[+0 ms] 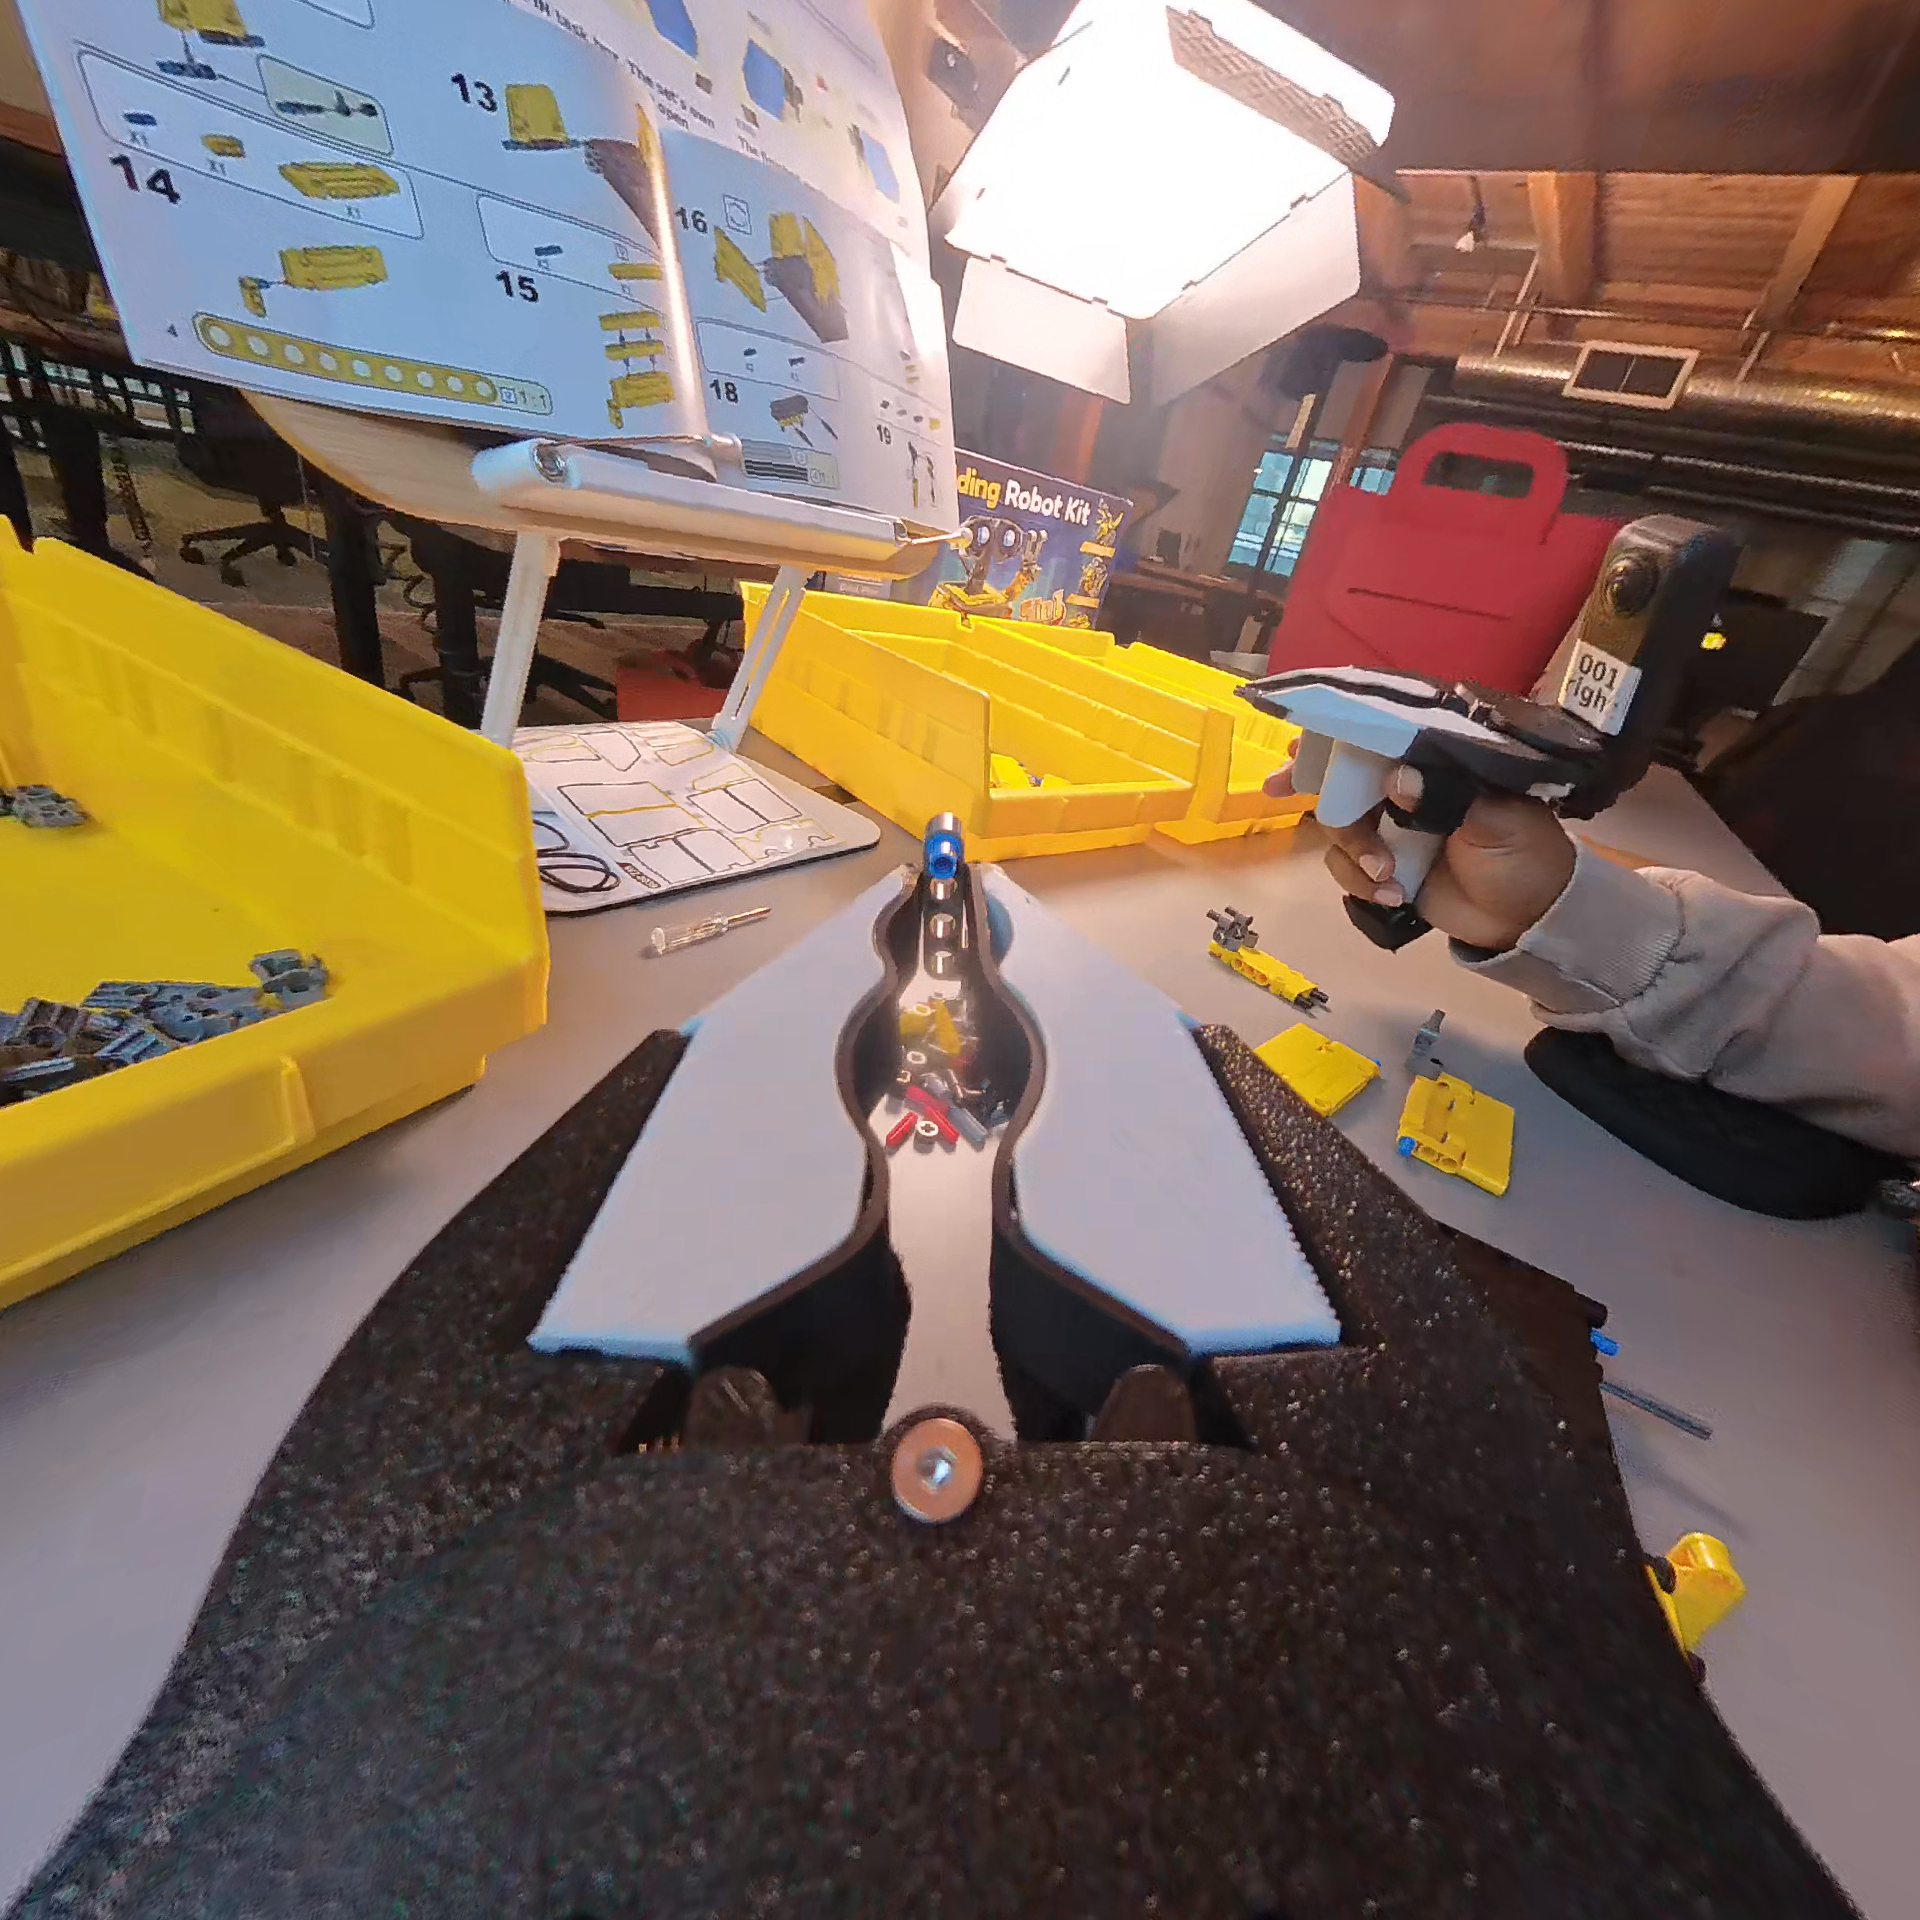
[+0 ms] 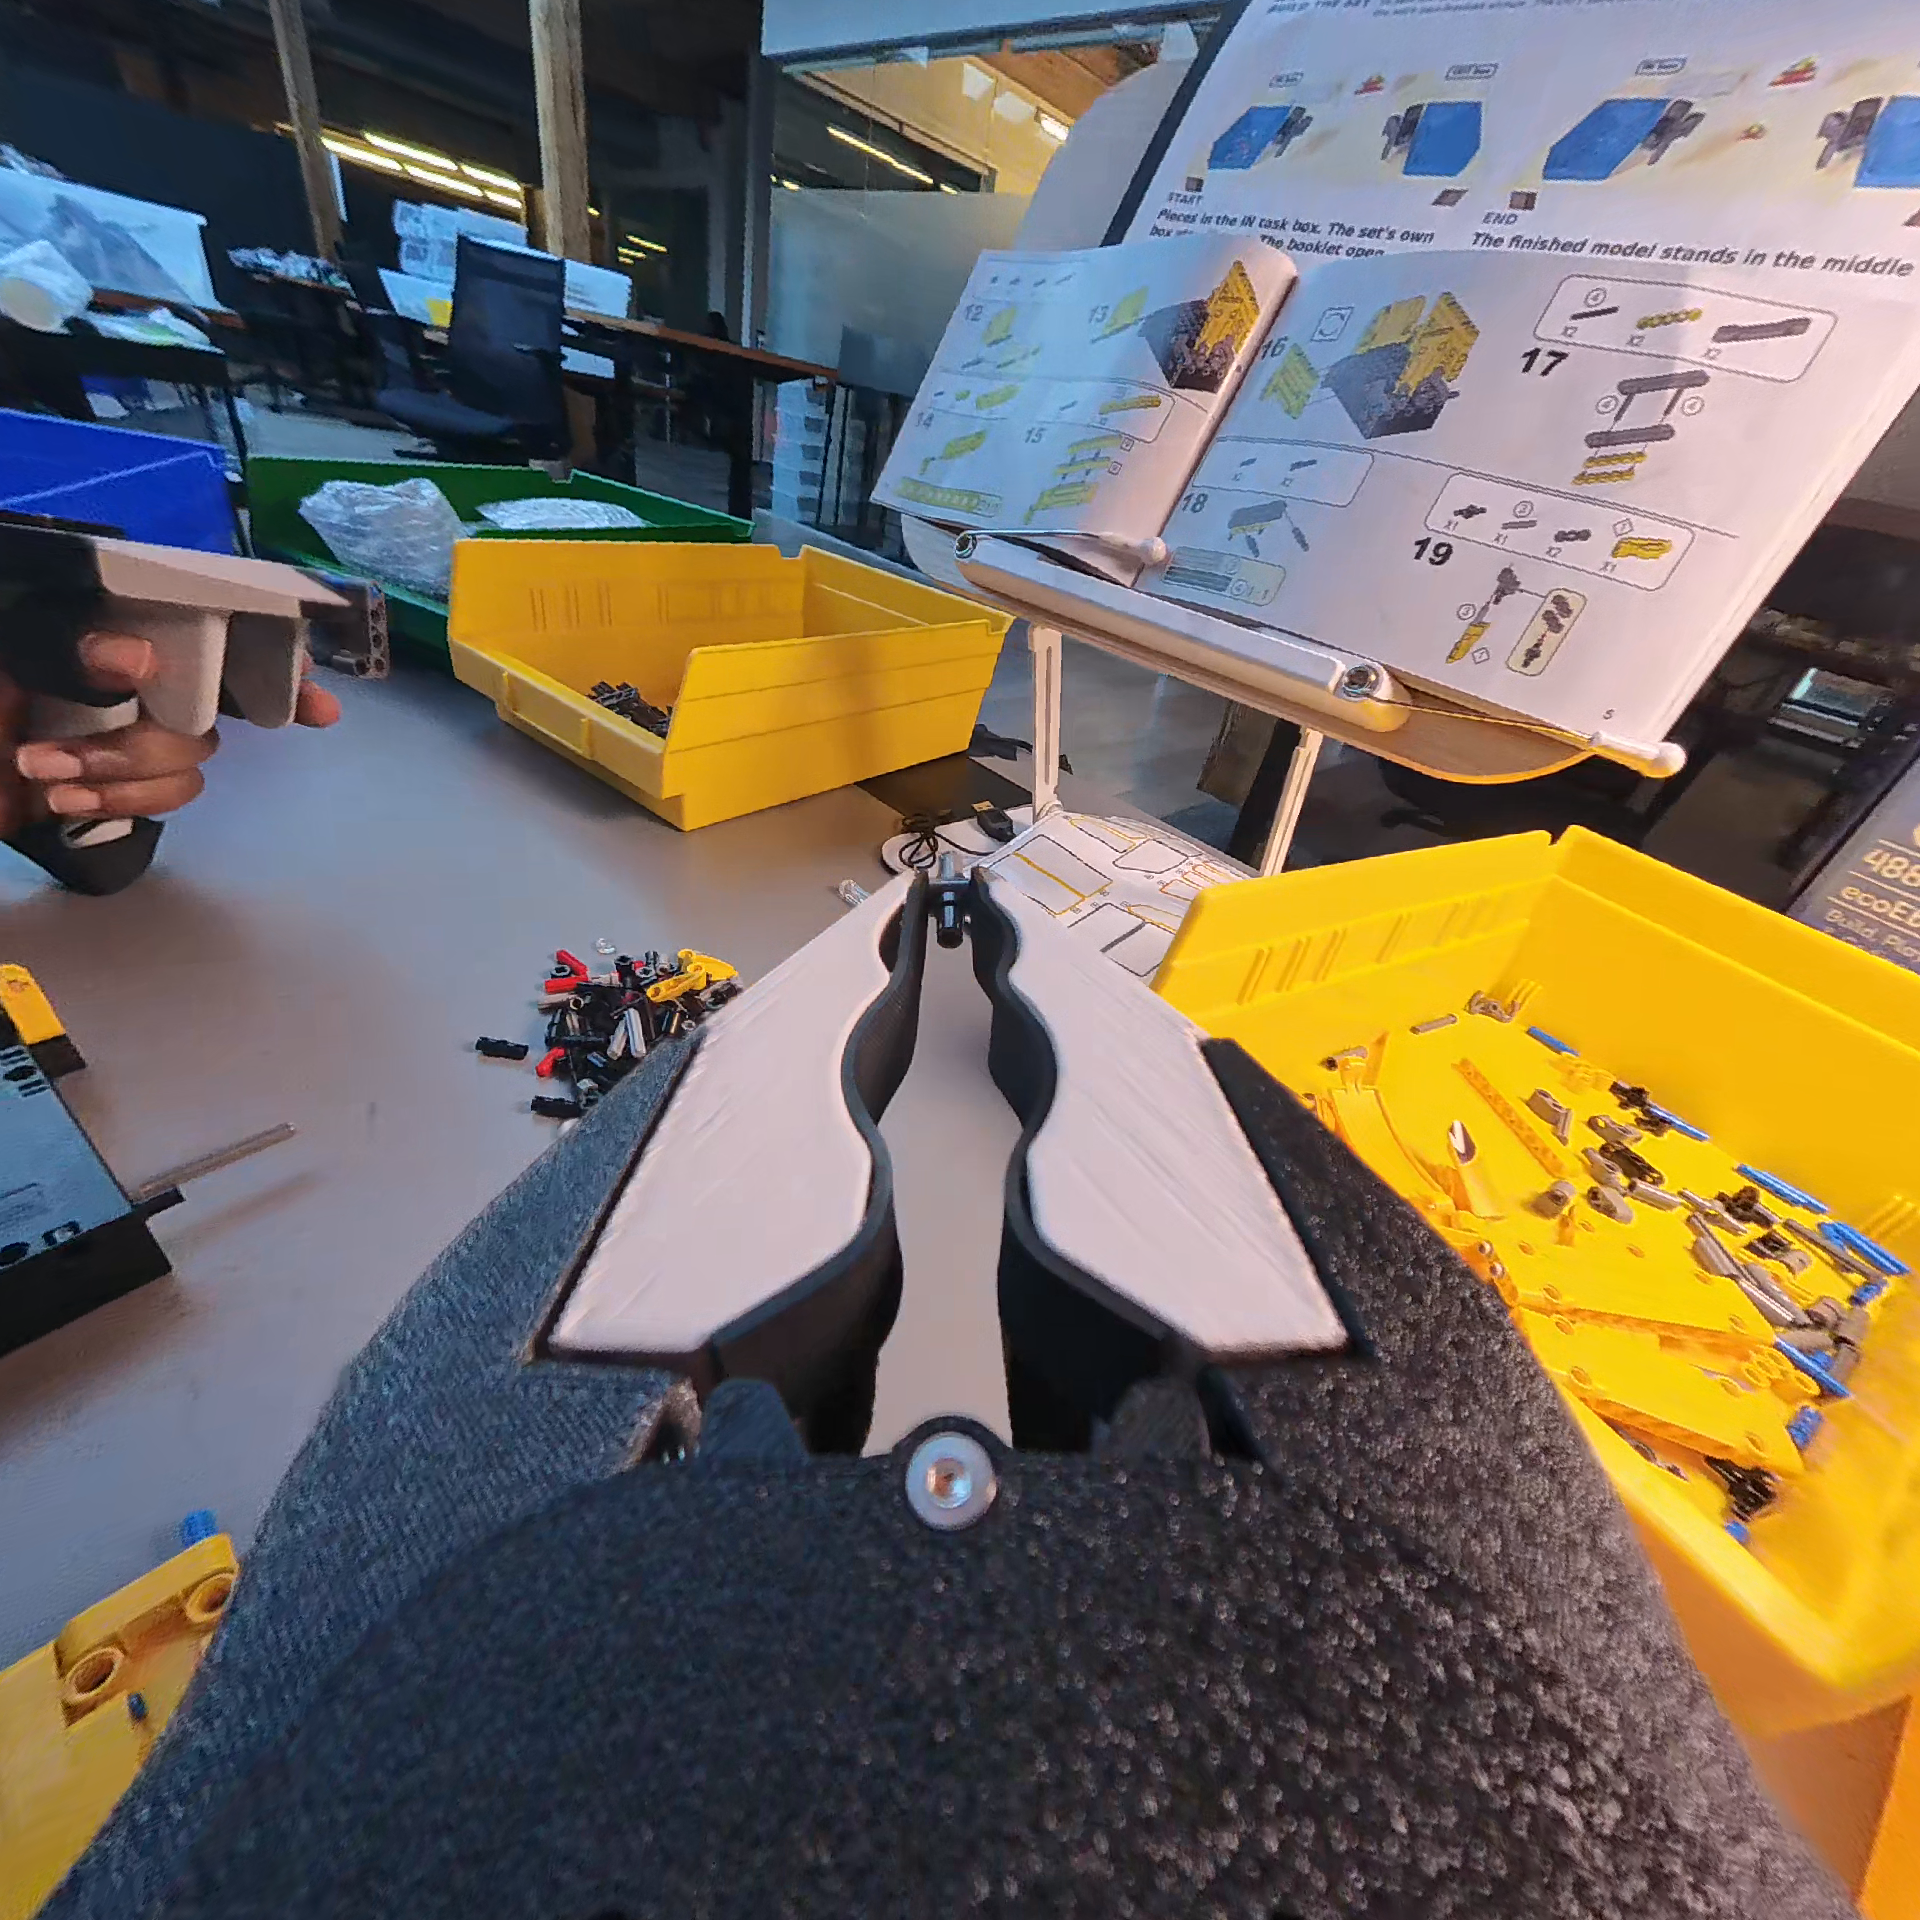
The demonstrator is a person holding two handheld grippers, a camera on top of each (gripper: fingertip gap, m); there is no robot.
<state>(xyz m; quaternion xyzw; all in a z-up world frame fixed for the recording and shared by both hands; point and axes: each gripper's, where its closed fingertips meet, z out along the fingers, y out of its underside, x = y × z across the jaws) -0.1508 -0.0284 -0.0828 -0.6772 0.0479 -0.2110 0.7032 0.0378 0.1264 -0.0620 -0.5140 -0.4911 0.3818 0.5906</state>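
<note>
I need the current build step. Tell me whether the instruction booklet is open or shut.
Open: the instruction booklet lies spread on its white stand, two pages showing, held by wire clips.

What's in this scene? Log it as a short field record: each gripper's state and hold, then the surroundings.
left gripper: shut on a black beam with a blue pin at its tip, held above the table
right gripper: shut on a small black and grey pin
loose parts pile: black, red and yellow pieces on the table, between the grippers
left bin: yellow, holds grey pieces
right bin: yellow, holds yellow, blue and grey pieces
instruction booklet: open on a white stand
</note>
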